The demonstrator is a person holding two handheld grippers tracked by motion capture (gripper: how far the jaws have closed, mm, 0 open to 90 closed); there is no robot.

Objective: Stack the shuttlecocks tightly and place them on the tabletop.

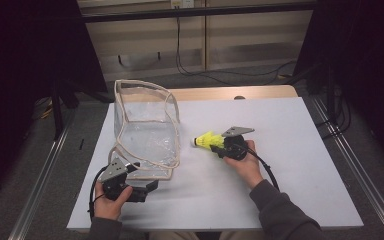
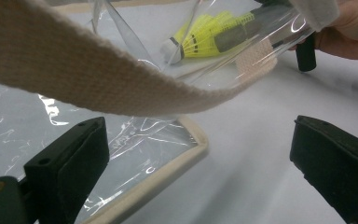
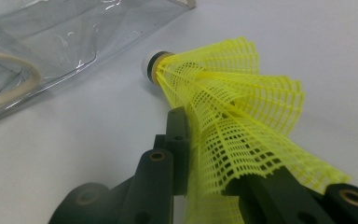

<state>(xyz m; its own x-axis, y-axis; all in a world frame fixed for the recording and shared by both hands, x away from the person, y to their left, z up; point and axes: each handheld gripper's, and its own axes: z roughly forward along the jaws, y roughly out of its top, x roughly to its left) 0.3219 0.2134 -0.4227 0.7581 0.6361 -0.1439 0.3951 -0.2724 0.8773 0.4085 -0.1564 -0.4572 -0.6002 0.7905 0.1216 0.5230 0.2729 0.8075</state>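
A clear plastic bag with cream webbing trim (image 1: 147,127) stands on the white surface (image 1: 290,150), left of the middle, its open mouth up and its soft walls sagging. A loose cream webbing strap (image 2: 93,79) hangs across the left claw view, just above and ahead of that claw's jaws, and through the clear wall behind it the shuttlecock shows. A wooden tabletop edge (image 1: 220,93) runs past the far edge of the white surface, and black cables (image 1: 215,75) lie on the grey floor beyond it.

The left claw (image 1: 145,187) sits at the near corner of the bag, low on the surface. Its jaws stand wide apart with nothing pressed between them; one pad lies over the flat clear panel with its cream border, the other over bare surface.

The right claw (image 1: 219,148) is closed on the bright yellow plastic mesh shuttlecock (image 1: 207,140), pinching the wide end of its skirt so that the netting buckles and folds between the pads. The shuttlecock lies roughly level, just to the right of the bag and apart from its wall. Its white rounded cork tip (image 3: 150,65), ringed by a dark band, points toward the bag, while the ribbed yellow skirt fans back toward the hand.
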